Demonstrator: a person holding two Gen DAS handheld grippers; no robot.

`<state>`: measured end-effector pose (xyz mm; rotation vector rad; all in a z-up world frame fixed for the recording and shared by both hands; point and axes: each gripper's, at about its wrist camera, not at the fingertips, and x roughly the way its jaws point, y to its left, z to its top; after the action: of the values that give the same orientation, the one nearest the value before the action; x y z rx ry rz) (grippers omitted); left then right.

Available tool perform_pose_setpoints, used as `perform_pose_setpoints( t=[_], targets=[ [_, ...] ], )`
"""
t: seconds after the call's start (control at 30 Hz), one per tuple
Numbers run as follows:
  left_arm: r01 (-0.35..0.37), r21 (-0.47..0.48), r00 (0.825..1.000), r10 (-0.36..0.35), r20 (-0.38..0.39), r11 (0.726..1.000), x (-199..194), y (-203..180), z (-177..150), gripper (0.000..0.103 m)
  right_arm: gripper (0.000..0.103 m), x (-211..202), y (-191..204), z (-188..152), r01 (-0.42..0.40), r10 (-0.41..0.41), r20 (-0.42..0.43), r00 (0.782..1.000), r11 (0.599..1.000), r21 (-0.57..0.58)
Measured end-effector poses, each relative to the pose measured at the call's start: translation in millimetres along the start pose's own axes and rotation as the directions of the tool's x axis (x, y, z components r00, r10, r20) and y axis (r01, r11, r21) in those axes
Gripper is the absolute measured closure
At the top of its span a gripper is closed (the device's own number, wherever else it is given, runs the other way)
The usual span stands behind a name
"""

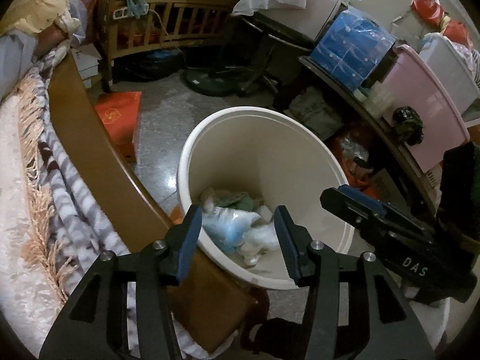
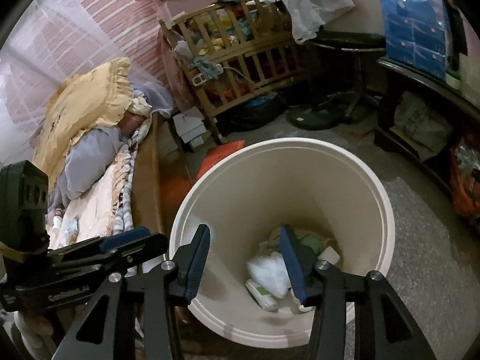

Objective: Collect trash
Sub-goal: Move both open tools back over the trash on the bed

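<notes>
Trash (image 2: 271, 273) is seen lying at the bottom of a cream bin (image 1: 345, 177), which stands on the grey speckled floor (image 1: 162, 111) just beside the brown wooden edge of a bed (image 1: 90, 138): a white crumpled bag, a pale blue bag, something green and a small tube can be told apart. Both tools are held over the bin's mouth, pointed steeply down; the left gripper (image 1: 238, 240) is spread apart with nothing between its blue pads, and the right gripper (image 2: 244, 265) is likewise parted and empty. The drop appears done, so the step in hand is judged to be the release and the pull-back. It is best finished by lifting both tools straight up, so that the rim is not knocked and the light bin is not tipped toward the bed. Whether more litter is left outside cannot be told for certain. The room is dim and crowded: a wooden crib (image 2: 240, 60) is piled with clothes at the far side, an orange box (image 1: 120, 120) lies on the floor by the bed, and a dark shelf (image 1: 381, 120) carries a blue package and a pink tub along the right
</notes>
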<state>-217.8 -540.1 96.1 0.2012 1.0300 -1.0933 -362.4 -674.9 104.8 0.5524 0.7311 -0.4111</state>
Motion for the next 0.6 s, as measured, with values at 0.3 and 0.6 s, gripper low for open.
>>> perform_pose_setpoints(
  t=[0.3,0.6],
  targets=[
    [-0.117,-0.027,0.992,0.118,0.045,0.993,-33,24,-11,0.055,0.056,10,21,-4,-0.030,0.029,-0.038,0.999,0.999,-0.042],
    [-0.237,-0.093,0.968,0.243,0.060,0.967,-78,74,-35,0.055,0.044,21,71,-12,-0.096,0.086,-0.084,0.993,0.988,-0.117]
  ],
)
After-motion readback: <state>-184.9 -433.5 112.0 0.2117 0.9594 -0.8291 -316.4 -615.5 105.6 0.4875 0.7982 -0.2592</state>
